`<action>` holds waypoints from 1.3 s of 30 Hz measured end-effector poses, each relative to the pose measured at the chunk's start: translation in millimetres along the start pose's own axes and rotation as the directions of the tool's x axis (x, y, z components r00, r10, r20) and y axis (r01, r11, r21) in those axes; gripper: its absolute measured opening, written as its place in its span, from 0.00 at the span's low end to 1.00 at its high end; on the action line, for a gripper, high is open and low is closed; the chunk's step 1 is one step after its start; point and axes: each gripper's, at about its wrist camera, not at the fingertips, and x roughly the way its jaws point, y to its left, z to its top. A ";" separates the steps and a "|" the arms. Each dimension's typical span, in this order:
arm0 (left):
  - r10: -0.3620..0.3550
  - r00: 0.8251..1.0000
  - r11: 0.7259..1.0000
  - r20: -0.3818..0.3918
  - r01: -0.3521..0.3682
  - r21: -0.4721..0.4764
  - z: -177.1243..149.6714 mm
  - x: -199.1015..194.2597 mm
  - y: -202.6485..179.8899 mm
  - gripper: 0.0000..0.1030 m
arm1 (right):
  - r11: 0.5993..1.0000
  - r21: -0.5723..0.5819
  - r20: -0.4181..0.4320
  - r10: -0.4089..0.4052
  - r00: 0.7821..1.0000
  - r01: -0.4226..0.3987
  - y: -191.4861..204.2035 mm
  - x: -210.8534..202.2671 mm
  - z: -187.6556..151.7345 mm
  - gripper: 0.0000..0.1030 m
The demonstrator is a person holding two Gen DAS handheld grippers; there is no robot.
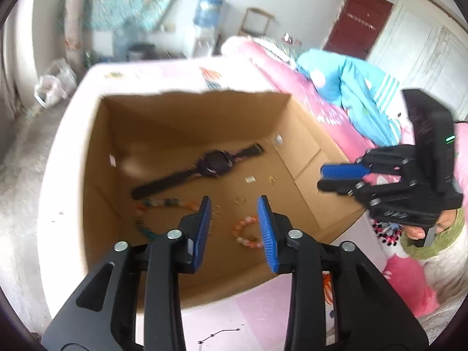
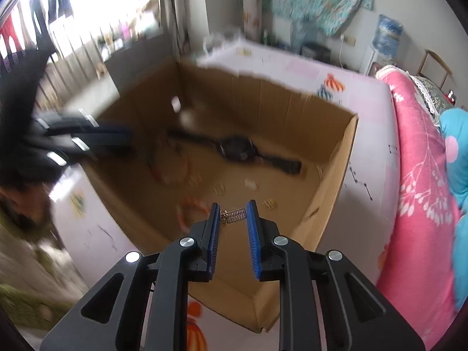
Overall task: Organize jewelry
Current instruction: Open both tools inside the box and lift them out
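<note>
An open cardboard box (image 1: 190, 108) holds a black watch (image 1: 216, 161), an orange bead bracelet (image 1: 244, 232), a multicoloured bead necklace (image 1: 163, 204) and small gold pieces (image 1: 250, 179). My left gripper (image 1: 235, 204) is open and empty above the box's near side. My right gripper (image 2: 232, 209) is open over the box (image 2: 336, 158), with a small gold piece (image 2: 234, 216) between its fingertips, touching neither. The right gripper also shows in the left wrist view (image 1: 336, 178), its fingers close together over the box's right wall. The watch (image 2: 237, 147) lies blurred in the right wrist view.
The box sits on a pale pink mat (image 1: 257, 316). A pink quilt (image 2: 418, 175) and a blue garment (image 1: 351, 87) lie to the right. A water dispenser (image 1: 207, 11) and a chair (image 1: 257, 22) stand at the far wall.
</note>
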 end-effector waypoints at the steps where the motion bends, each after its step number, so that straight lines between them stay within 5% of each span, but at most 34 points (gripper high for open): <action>1: 0.009 1.000 1.000 0.022 -0.009 -0.005 -1.6 -7.3 2.3 0.39 | 1.000 -0.012 -0.023 -0.011 1.000 0.010 1.4 3.6 -0.6 0.19; 6: 0.058 0.997 0.998 0.047 -0.058 -0.005 -7.8 -23.8 7.3 0.54 | 0.999 0.010 -0.033 -0.034 0.999 0.034 -0.6 0.0 -0.8 0.34; 17: 0.190 0.981 0.981 0.044 -0.191 0.030 -10.5 -27.7 5.3 0.74 | 0.974 0.228 0.091 -0.038 0.995 0.016 -19.9 -35.9 -3.8 0.40; 22: 0.271 0.957 0.961 0.101 -0.275 0.025 -8.1 -46.9 6.8 0.81 | 0.913 0.406 0.166 -0.037 0.985 -0.034 -37.3 -46.5 -18.8 0.62; 28: 0.326 0.938 0.944 0.117 -0.316 -0.099 -16.1 -64.0 45.3 0.84 | 0.773 0.623 0.178 0.008 0.984 -0.119 -61.0 -26.5 -57.2 0.64; 30: 0.309 0.949 0.940 0.061 -0.294 -0.172 -22.3 -54.5 70.1 0.84 | 0.741 0.654 0.181 0.040 0.983 -0.151 -63.7 -17.2 -66.3 0.64; 34: 0.281 0.960 0.935 0.005 -0.272 -0.228 -29.2 -30.0 94.5 0.84 | 0.739 0.640 0.189 0.116 0.975 -0.212 -57.9 -2.7 -67.0 0.67; 39: 0.004 1.000 0.949 -0.016 -0.009 -0.316 -36.2 -9.8 98.0 0.84 | 0.773 0.615 0.146 0.086 0.985 -0.159 -46.7 0.0 -57.2 0.68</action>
